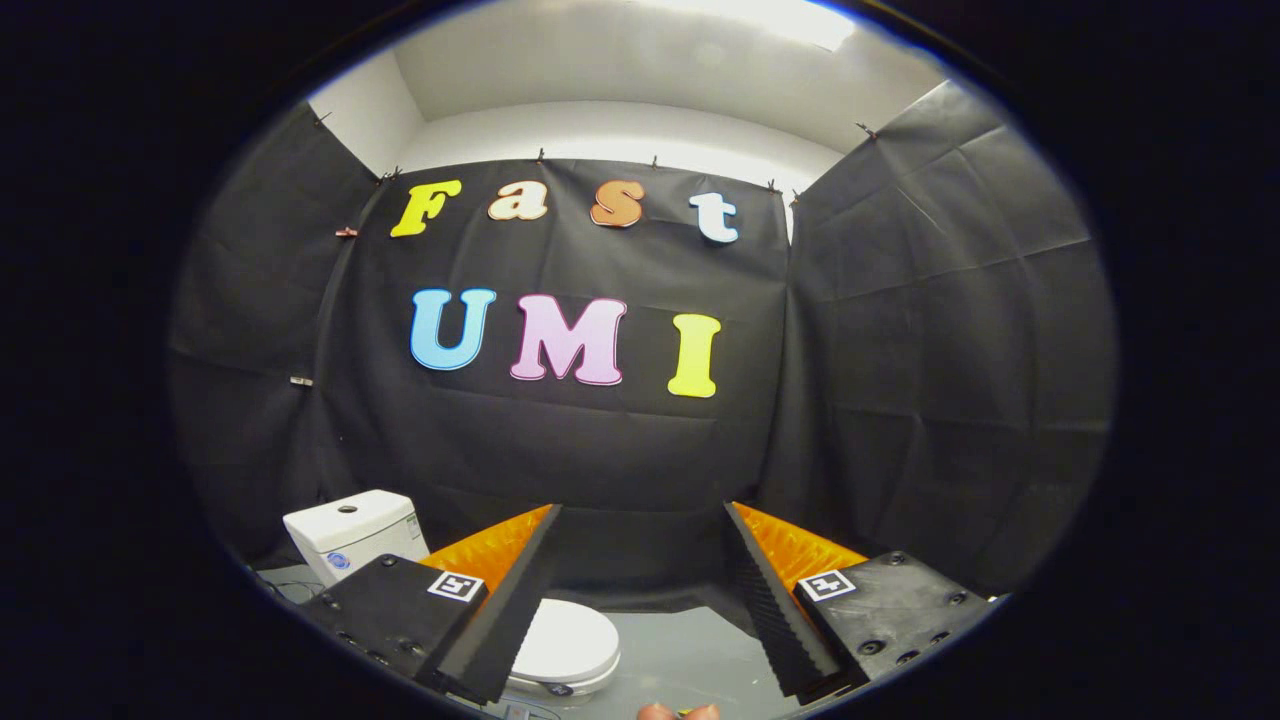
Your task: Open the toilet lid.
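A small white toilet stands on the grey floor, low down and to the left of my fingers. Its lid (570, 645) lies flat and closed over the bowl, partly hidden behind my left finger (500, 600). The white tank (350, 530) with a round button on top rises behind it, against the black cloth wall. My gripper (640, 515) is held well above the toilet and is open, with a wide gap between the two black, orange-backed fingers and nothing between them. The right finger (770, 590) is off to the right of the lid.
The grey floor (680, 660) stretches between the fingers and to the right of the toilet. Black cloth walls (930, 330) close the booth on three sides. A fingertip of a hand (678, 712) shows at the very bottom.
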Tool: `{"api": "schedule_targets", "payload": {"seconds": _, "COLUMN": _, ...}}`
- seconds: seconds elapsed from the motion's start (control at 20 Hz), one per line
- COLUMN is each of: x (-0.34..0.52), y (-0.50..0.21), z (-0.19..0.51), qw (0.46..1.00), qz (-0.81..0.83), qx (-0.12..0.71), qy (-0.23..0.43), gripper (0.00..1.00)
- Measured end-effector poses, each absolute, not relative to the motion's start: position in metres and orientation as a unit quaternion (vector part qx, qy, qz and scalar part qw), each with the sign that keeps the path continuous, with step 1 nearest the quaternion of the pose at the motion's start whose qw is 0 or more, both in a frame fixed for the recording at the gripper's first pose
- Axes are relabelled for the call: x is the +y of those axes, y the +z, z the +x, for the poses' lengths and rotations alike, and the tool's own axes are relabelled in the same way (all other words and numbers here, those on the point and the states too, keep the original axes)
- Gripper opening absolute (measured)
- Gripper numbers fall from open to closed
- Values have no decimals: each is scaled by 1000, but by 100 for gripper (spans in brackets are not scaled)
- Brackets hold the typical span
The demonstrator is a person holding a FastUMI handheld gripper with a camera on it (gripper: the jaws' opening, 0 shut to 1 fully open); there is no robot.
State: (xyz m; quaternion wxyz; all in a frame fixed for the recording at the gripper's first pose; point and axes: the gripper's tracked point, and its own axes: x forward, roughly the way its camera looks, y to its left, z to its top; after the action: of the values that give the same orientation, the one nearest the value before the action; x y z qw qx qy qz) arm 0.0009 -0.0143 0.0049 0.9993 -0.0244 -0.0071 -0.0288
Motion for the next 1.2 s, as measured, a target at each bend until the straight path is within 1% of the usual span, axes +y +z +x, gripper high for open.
{"api": "schedule_targets", "payload": {"seconds": 0.3, "x": -12, "y": 4, "z": 1, "qw": 999, "qz": -17, "qx": -7, "qy": -29, "gripper": 98}}
{"api": "schedule_targets", "payload": {"seconds": 0.45, "x": -15, "y": 9, "z": 4, "qw": 999, "qz": -21, "qx": -25, "qy": -33, "gripper": 98}}
{"api": "schedule_targets", "payload": {"seconds": 0.7, "x": -12, "y": -3, "z": 12, "qw": 997, "qz": -17, "qx": -54, "qy": -44, "gripper": 98}}
{"api": "schedule_targets", "payload": {"seconds": 0.85, "x": -2, "y": -28, "z": 21, "qw": 997, "qz": -34, "qx": -55, "qy": -44, "gripper": 98}}
{"api": "schedule_targets", "payload": {"seconds": 1.05, "x": 22, "y": -78, "z": 30, "qw": 998, "qz": -38, "qx": -46, "qy": -18, "gripper": 98}}
{"api": "schedule_targets", "payload": {"seconds": 1.2, "x": 45, "y": -126, "z": 30, "qw": 999, "qz": -23, "qx": -26, "qy": 19, "gripper": 98}}
